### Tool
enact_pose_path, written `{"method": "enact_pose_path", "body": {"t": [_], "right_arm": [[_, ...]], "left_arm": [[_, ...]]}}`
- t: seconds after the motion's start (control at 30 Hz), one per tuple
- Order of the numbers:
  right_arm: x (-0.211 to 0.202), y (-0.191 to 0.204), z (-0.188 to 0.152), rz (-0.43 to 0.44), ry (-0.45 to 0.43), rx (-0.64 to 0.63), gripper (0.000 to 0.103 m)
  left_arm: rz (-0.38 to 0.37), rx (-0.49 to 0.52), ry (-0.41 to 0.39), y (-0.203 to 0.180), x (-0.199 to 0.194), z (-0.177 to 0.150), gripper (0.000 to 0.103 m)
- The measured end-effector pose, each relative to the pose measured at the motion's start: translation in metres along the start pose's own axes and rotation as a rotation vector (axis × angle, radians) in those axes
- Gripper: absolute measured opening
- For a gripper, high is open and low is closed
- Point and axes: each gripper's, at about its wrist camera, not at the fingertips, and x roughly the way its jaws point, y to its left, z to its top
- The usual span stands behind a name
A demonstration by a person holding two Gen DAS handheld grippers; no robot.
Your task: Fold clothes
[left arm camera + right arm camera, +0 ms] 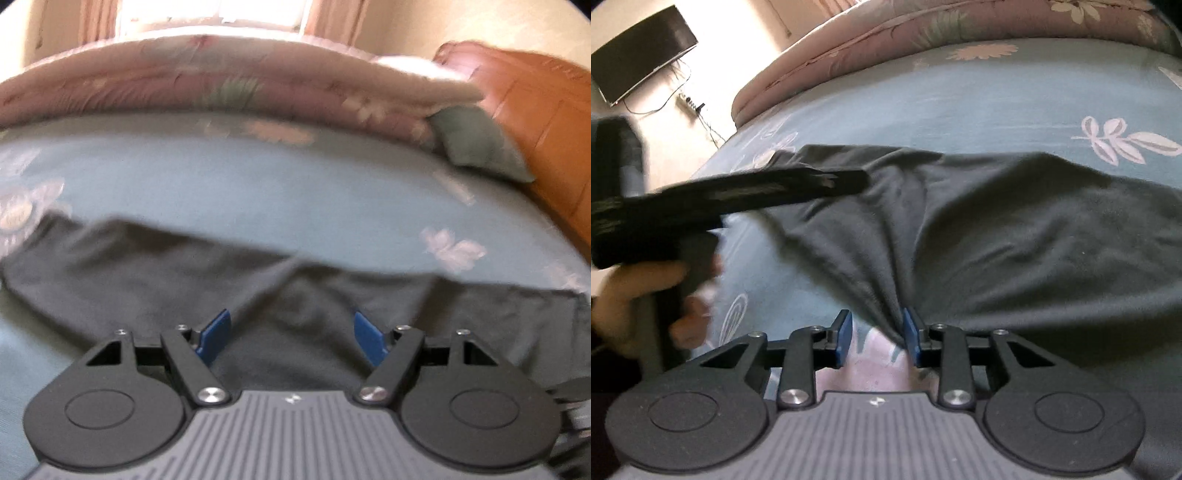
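Two grippers work over one dark grey garment [1015,240] spread on a bed with a blue floral sheet [960,110], and the relation that matters is how the cloth's near edge lies against each pair of fingers. Seen from the right wrist, the garment runs long from left to right across the bed, its near hem gathered into a puckered point that comes down right at the right gripper [877,339]. That point touches or sits just inside the right-hand blue pad, while the jaws stand partly open with bare sheet showing between them, so the fabric is met but not pinched. The left gripper [291,338] hovers above the same cloth farther along, its jaws wide apart and holding nothing, with dark fabric lying under and ahead of its fingers; that view is blurred, so exact contact cannot be told. In the right wrist view the left gripper's body reaches in from the left, held by a hand [631,295], its tip over the garment's far left corner. A pink floral quilt [221,85] is bunched along the far side of the bed. Whether the garment is already folded once or lies merely rumpled cannot be judged from these folds
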Motion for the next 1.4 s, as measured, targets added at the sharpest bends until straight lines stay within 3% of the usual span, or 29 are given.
{"method": "enact_pose_path", "body": {"t": [0.07,0.17,0.23,0.37,0.43,0.5,0.6,0.77,0.87,1.03,1.13,1.3,1.4], "right_arm": [[-0.003,-0.002,0.004,0.046,0.057,0.024,0.035],[-0.023,0.007,0.003,-0.059,-0.018,-0.101,0.039],[-0.034,0.002,0.003,-0.128,-0.071,-0.110,0.042],[-0.043,-0.021,0.001,-0.201,-0.095,-0.022,0.045],[-0.044,-0.027,-0.005,-0.206,-0.088,-0.005,0.046],[-0.044,-0.031,-0.012,-0.203,-0.085,-0.003,0.050],[-0.041,-0.029,-0.019,-0.208,-0.095,-0.048,0.052],[-0.037,-0.023,-0.020,-0.202,-0.094,-0.074,0.067],[-0.037,-0.023,-0.021,-0.195,-0.102,-0.075,0.069],[-0.033,-0.021,-0.020,-0.191,-0.097,-0.087,0.075],[-0.032,-0.021,-0.020,-0.191,-0.099,-0.087,0.078],[-0.028,-0.016,-0.021,-0.185,-0.101,-0.098,0.089],[-0.024,-0.012,-0.021,-0.194,-0.099,-0.107,0.093]], "left_arm": [[0.006,0.008,0.024,0.003,-0.003,-0.007,0.074],[0.015,0.020,0.060,0.007,-0.008,-0.018,0.074],[0.013,0.038,0.081,0.009,-0.015,-0.014,0.074],[0.053,0.084,-0.049,0.013,-0.021,0.011,0.075],[0.088,0.049,-0.072,0.026,-0.006,0.026,0.075],[0.124,-0.018,-0.046,0.046,0.013,0.033,0.075],[0.253,-0.110,-0.014,0.086,0.039,0.034,0.075],[0.256,-0.226,-0.071,0.126,0.025,0.049,0.074],[0.256,-0.295,-0.106,0.150,0.016,0.058,0.077],[0.281,-0.321,-0.083,0.170,0.034,0.052,0.077],[0.455,-0.298,-0.058,0.161,0.028,0.062,0.076],[0.257,-0.219,-0.052,0.133,0.003,0.046,0.078],[0.255,-0.053,0.039,0.108,0.008,0.024,0.079]]}}
